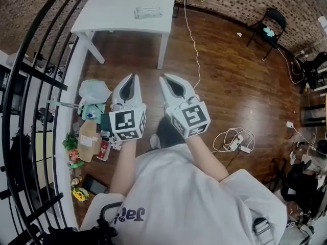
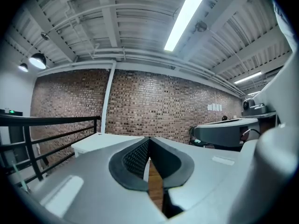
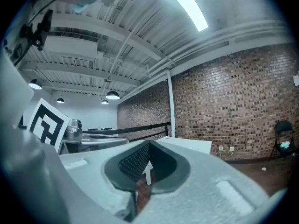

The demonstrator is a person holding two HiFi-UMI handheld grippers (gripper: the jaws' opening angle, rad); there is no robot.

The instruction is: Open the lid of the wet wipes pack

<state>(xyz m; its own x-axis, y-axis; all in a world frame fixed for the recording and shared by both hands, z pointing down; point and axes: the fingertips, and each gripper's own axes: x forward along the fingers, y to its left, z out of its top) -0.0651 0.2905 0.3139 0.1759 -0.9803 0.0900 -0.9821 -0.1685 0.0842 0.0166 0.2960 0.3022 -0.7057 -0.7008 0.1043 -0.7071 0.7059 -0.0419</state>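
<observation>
The wet wipes pack (image 1: 148, 12) lies flat on the white table (image 1: 117, 14) at the far end of the wooden floor, well ahead of both grippers. My left gripper (image 1: 134, 77) and right gripper (image 1: 163, 78) are held side by side in front of the person's chest, pointing level toward the table. Both are shut with nothing between the jaws. In the left gripper view the shut left gripper (image 2: 149, 140) points at the table (image 2: 100, 141) and the brick wall. In the right gripper view the shut right gripper (image 3: 148, 144) points at the table (image 3: 191, 145). The pack is hidden in both gripper views.
A black railing (image 1: 30, 70) runs along the left. Bags, a cardboard box (image 1: 88, 139) and a can sit on the floor below my left gripper. A white cable (image 1: 193, 40) and a power strip (image 1: 236, 141) lie on the floor at right. A black folding chair (image 1: 270, 27) stands far right.
</observation>
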